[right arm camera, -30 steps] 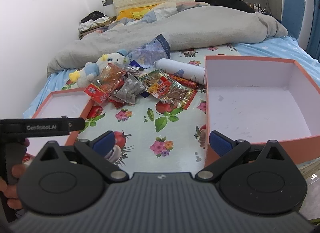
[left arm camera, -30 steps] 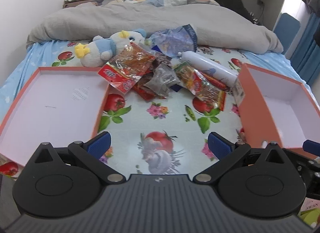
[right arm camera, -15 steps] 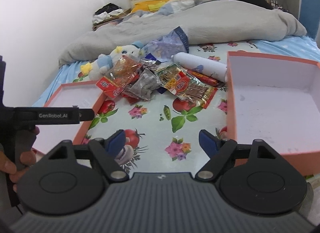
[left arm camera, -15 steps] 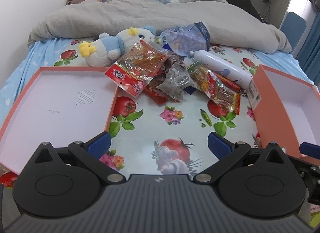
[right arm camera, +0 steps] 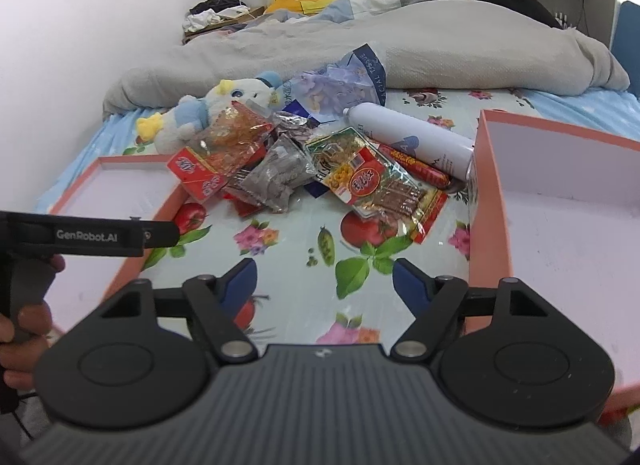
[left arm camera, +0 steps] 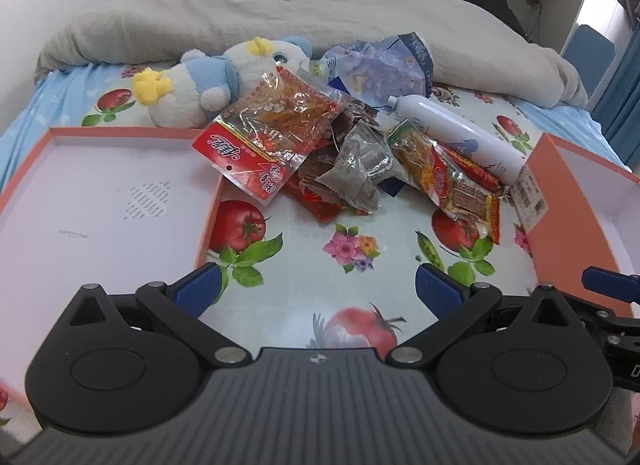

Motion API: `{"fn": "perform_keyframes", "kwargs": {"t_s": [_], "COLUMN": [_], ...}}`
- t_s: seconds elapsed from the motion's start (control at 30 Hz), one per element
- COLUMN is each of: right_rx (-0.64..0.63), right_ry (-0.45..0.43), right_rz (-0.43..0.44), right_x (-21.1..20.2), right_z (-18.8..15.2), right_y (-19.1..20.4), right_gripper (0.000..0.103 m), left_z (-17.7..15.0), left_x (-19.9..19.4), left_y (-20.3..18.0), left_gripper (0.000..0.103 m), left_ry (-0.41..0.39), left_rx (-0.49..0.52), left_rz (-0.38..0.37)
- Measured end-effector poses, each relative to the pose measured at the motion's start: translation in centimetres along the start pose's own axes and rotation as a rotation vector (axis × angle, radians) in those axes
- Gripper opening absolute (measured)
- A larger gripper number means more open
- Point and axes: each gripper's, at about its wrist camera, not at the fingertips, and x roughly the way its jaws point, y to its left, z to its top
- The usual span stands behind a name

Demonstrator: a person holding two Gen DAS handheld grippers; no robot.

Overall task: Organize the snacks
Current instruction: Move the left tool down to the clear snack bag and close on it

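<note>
Snacks [left arm camera: 352, 161] lie in a heap on the bed [left arm camera: 304, 265], between two boxes. My left jaws are wide apart; my right jaws, just closing, hold nothing. Slippery bags overlap, so I might drag two.

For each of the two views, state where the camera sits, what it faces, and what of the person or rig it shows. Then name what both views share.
Left wrist: on the left gripper, facing the snack pile between two boxes; the right gripper's tip shows at the right edge.
Right wrist: on the right gripper, jaws just closing partway on nothing, facing the same pile; the left hand shows.
Shared: pile, plush toy, white bottle.
</note>
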Motion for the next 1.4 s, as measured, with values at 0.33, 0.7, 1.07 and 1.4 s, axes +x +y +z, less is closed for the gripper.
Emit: {"fn": "perform_keyframes", "kwargs": {"t_s": [0.33,0.7,1.07,1.4], "right_rx": [-0.001,-0.056,-0.114,-0.181], "right_ry": [0.022,0.032,0.038,0.028], "right_rz": [-0.061,-0.042,-0.064,-0.077], "right_x": [5.0,10.0,14.7,17.8], "right_z": [0.6,2.1,3.6,4.1], "right_y": [-1.1,-0.6,-0.1,1.0], "right_gripper": [0.074,0.065,0.051,0.049], "left_z": [1.3,3.6,5.8,7.6], "left_x": [5.0,8.5,11.7,14.7], "left_y": [-0.6,-0.8,-0.6,-0.9], "left_gripper": [0.103,0.096,0.074,0.074], "left_ry": [-0.003,-0.039,-0.053,-0.059], "left_rx": [0.069,0.101,0.127,0.146], "left_rz": [-0.057,-0.107,-0.192,-0.24]}}
